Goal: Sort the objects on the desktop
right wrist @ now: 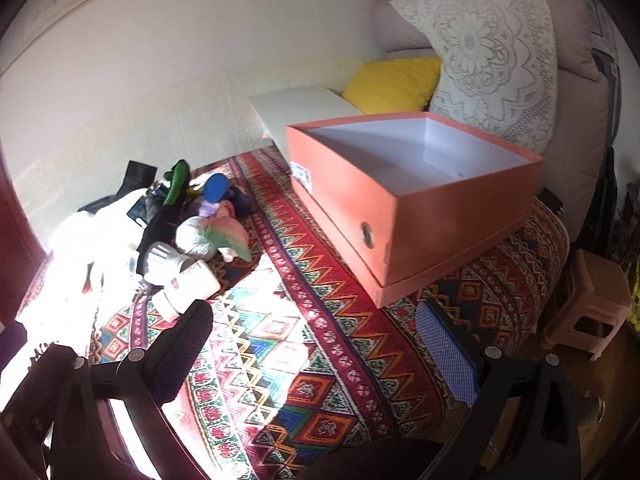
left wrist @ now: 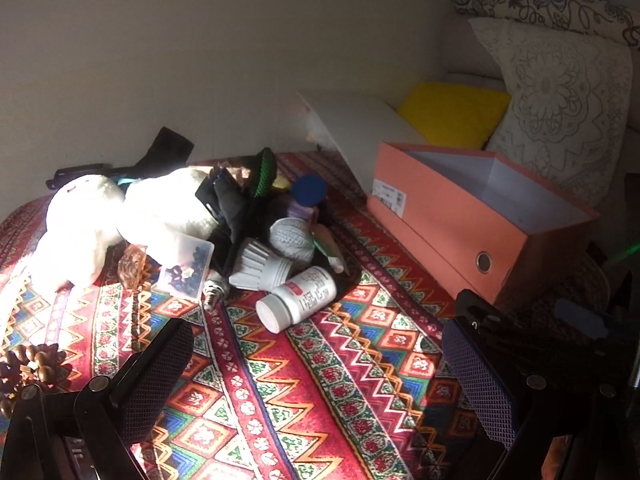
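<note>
Clutter heaped at the far left of a patterned cloth (left wrist: 304, 380): white pill bottle (left wrist: 296, 300) on its side nearest the camera, cap toward the viewer, touching a white bulb (left wrist: 260, 270) behind it; ball of pale yarn (left wrist: 292, 238) just past that; blue-capped item (left wrist: 309, 190) further back; white plush toy (left wrist: 92, 224) sprawled to the left in harsh sunlight (details washed out); small clear box of dark bits (left wrist: 186, 266) leaning against the plush. Orange box (left wrist: 452, 216) to the right of the heap, open on top, white inside, nothing visible in it, resting on its own lid. Yellow cushion (left wrist: 452, 114) and lace pillow (left wrist: 560, 108) behind the box. Left gripper (left wrist: 320, 384) low over bare cloth, fingers wide apart, gripping nothing. Right gripper (right wrist: 316, 356) likewise spread, nothing between its fingers, hovering between heap and box.
</note>
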### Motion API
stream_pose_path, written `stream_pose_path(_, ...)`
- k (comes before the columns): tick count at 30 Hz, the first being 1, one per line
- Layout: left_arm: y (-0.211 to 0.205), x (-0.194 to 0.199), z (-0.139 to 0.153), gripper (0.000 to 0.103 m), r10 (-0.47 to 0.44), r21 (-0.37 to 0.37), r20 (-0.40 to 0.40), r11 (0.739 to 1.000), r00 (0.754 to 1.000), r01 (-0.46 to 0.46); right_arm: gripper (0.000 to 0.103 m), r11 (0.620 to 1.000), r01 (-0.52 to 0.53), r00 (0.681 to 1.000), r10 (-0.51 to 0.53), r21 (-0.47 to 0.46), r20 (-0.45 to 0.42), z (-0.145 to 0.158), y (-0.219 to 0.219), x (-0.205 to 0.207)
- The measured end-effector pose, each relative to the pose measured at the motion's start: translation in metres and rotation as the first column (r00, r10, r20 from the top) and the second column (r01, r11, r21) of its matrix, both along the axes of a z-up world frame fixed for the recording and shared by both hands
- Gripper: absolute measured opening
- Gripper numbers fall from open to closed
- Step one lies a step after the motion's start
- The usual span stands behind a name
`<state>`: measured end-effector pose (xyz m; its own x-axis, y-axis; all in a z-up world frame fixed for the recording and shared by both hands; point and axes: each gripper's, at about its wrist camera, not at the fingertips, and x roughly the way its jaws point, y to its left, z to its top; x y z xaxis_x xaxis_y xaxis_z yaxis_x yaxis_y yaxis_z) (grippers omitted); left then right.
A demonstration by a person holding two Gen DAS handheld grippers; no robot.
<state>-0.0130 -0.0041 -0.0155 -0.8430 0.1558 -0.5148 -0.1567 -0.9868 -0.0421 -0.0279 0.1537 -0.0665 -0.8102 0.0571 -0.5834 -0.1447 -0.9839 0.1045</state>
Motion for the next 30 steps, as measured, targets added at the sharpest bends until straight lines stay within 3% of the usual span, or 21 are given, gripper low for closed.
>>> stream_pose_path(3,-0.018,-0.008,0.001,0.102,0.102,-0.07,-0.01,0.992,0.995,-0.102,0.103,0.994,-0.103,0.994,0.102,0.026,0.031,-0.004,-0.019,-0.013)
stream_pose_path(8,-0.053,-0.029,-0.004,0.102,0.161,-0.062,0.045,0.985,0.986,-0.158,0.103,0.971,-0.236,0.968,0.23,0.049,0.096,-0.015,-0.046,-0.035)
stream_pose_path(14,-0.076,-0.067,-0.02,0.102,0.118,-0.023,0.159,0.993,0.98,-0.116,0.103,0.931,-0.362,0.911,0.342,0.046,0.232,-0.036,-0.069,-0.083)
stream_pose_path(18,-0.073,-0.097,-0.033,0.102,0.052,-0.055,0.224,0.998,0.973,-0.04,0.103,0.904,-0.422,0.87,0.383,0.068,0.312,-0.053,-0.084,-0.11)
stream_pose_path(23,-0.083,-0.146,-0.054,0.102,0.004,-0.073,0.306,0.997,0.952,0.019,0.103,0.871,-0.454,0.868,0.385,0.188,0.313,-0.058,-0.104,-0.13)
stream_pose_path(30,-0.095,-0.204,-0.087,0.102,0.015,-0.12,0.395,0.992,0.919,0.036,0.103,0.841,-0.513,0.837,0.446,0.171,0.319,-0.068,-0.118,-0.165)
